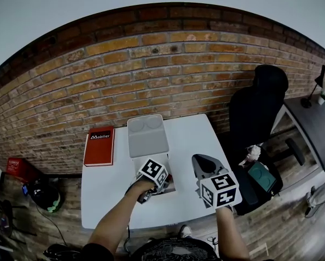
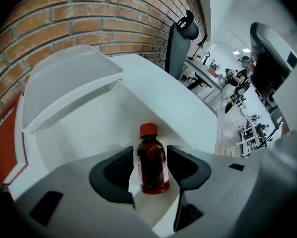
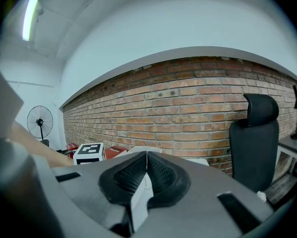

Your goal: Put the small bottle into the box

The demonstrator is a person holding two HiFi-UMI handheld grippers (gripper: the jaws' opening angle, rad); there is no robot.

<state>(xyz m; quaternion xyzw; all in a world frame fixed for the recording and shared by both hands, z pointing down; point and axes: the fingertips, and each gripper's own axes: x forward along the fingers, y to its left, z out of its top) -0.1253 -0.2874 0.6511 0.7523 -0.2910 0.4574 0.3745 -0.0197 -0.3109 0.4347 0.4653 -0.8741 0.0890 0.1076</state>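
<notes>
Against a long brick wall (image 1: pixel 151 69), a white counter (image 1: pixel 189 140) stands on a wooden plank floor (image 1: pixel 293 211), with a black office chair (image 1: pixel 257 107) just off its right side and a grey desk (image 1: pixel 314 124) farther right. In the right gripper view a standing fan (image 3: pixel 39 124) shows far off along the wall. A red book (image 1: pixel 99 145) lies flat near the counter's left edge. Beside it sits the white box (image 2: pixel 89 128), its hinged lid (image 2: pixel 69 86) thrown back toward the wall and tilted up. The small bottle (image 2: pixel 152 165), dark red glass with an orange-red cap, stands upright inside the box on its white floor, cap pointing up. The left tongs (image 2: pixel 151 153) reach down into the box, and their two dark pads stand apart on either side of the bottle, with a thin strip of white showing between each pad and the glass, so they flank it without pinching it. The right tongs (image 3: pixel 146 157) are held above the counter's front right part, well apart from the box, level and pointed toward the wall; their jaws are pressed together with nothing between them. In the head view both forearms come in from the bottom edge, the left one ending over the box.
</notes>
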